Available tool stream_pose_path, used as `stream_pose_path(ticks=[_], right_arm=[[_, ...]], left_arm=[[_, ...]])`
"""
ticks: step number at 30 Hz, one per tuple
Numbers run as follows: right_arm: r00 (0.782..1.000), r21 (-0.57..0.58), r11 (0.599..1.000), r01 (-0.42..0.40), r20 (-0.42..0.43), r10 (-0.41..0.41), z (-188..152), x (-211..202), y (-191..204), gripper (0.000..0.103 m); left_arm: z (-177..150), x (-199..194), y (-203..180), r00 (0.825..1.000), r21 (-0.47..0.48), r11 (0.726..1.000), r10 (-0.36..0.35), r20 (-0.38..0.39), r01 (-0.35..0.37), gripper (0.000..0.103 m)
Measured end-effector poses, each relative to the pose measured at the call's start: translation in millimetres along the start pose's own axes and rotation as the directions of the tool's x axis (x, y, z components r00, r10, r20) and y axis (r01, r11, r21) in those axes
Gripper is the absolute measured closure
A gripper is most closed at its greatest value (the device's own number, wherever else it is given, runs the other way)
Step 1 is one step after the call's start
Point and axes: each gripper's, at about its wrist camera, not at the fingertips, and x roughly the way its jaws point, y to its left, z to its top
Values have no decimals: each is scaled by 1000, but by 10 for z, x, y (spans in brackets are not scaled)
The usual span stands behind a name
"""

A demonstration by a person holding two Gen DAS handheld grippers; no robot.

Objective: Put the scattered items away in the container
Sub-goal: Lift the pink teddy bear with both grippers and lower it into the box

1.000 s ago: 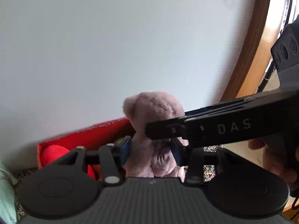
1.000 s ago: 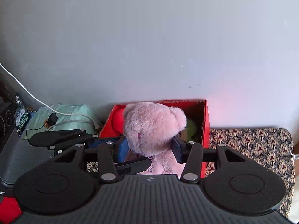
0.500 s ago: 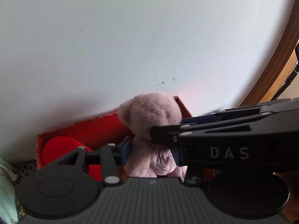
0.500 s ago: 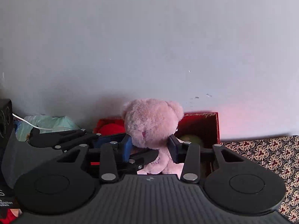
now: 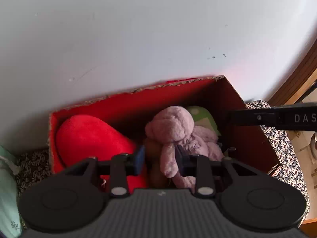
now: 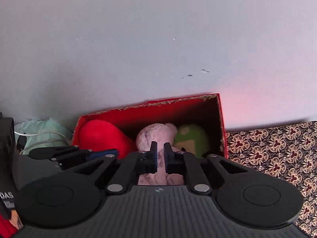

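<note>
Pink plush bear going into the red cardboard box

The left gripper (image 5: 160,158) is clamped tight on a limb of the fuzzy pink teddy bear (image 5: 170,123), which lies inside the open red cardboard box (image 5: 138,91) against the wall, between a plump red plush cushion (image 5: 89,136) on the left and a round green soft toy (image 6: 190,138) on the right. The right gripper (image 6: 160,154) hovers above the bear, its jaws closing to a narrow slit with apparently nothing caught between them. The placing step looks nearly done. Next, the left jaws should open and lift straight out without snagging the fur.
</note>
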Motion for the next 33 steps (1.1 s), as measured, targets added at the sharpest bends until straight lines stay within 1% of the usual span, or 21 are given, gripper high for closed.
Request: stream_pose_path(ticks=[2,3,4,6,8,12,13,15,17,20,22,24,29,33], right_arm=[[1000,27,1000,14,3,-14,-40,-48,-54,90],[1000,41,999,21,5,-21,-60,-72,-82,90],[999,47,998,32,11,-32,-84,-101,-91,89],[997,33,997,66,43,-67,-144,-168,-45,86],[992,9,995,104,76,-104,-204,-222,39,80],[984,-23,989,144,106,-140,-270,-264,168,78],[983,-30,988,152,112,-148,-284,-271,198,78],[982,-37,986,162,110,-157,-296,-265,231,78],[982,-48,986,160,106,-155,-308,-270,255,78],[985,-63,987,148,97,-141,-332,-267,279,77],[987,-72,988,138,92,-131,-357,-281,288,77],[989,-86,988,127,92,-119,-384,-311,303,76],[990,-121,986,112,102,-100,-449,-433,336,72],[989,-148,983,105,120,-88,-509,-540,360,69]], left_arm=[[-23,-107,37,1000,-26,1000,2,21,-1,71],[-29,-145,35,1000,-35,999,16,26,-15,70],[-36,-155,16,999,-41,999,38,29,-37,70],[-49,-150,-36,995,-53,995,89,35,-87,68],[-55,-151,-112,989,-62,987,149,25,-147,66],[-77,-181,-256,968,-63,967,248,23,-246,63],[-83,-201,-285,964,-67,962,265,21,-263,63],[-101,-207,-325,958,-80,956,286,16,-284,58],[-118,-230,-352,952,-94,949,305,11,-302,56],[-149,-295,-389,938,-109,933,347,12,-344,53],[-181,-354,-424,927,-116,921,375,15,-371,47],[-224,-426,-460,917,-129,911,397,23,-391,39],[-341,-614,-535,901,-179,890,432,35,-420,34],[-428,-724,-628,885,-202,872,463,44,-446,30]])
